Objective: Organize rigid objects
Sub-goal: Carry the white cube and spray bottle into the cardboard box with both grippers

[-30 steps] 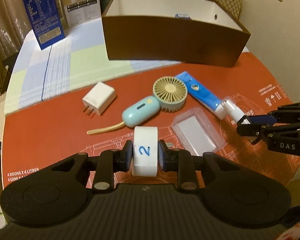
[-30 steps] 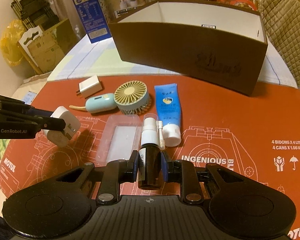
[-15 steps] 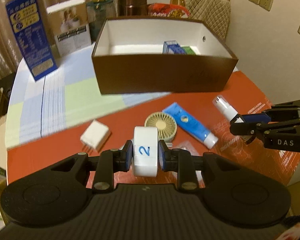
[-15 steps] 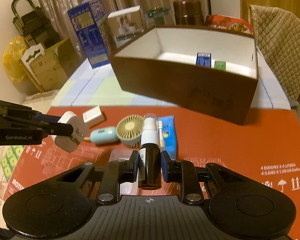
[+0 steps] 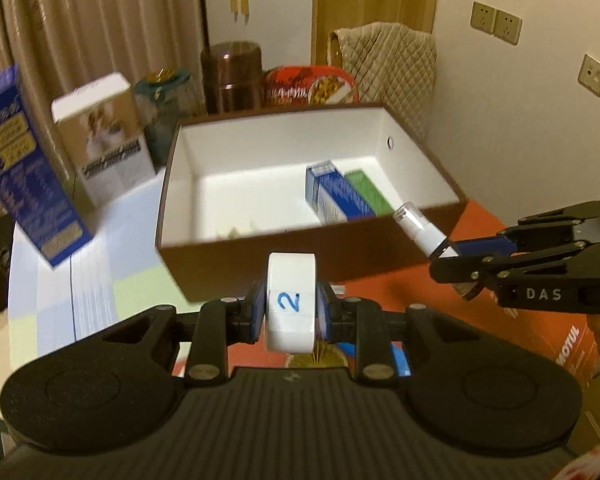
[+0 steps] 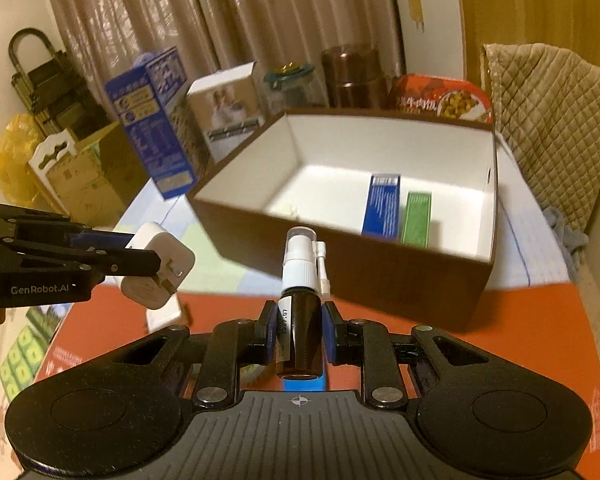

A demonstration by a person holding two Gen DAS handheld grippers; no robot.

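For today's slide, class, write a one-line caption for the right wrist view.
Right gripper shut on a spray bottle, facing the brown box; left gripper holds a white charger.

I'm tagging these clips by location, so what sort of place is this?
Probably a room in a home: curtains behind a cluttered table, a quilted chair cover, and food packs beside the sorting box.

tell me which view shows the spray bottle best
The right wrist view. The spray bottle stands upright between the right gripper's pads, showing white nozzle, dark body and label. The left wrist view shows only its white top, poking out of that gripper from the side.
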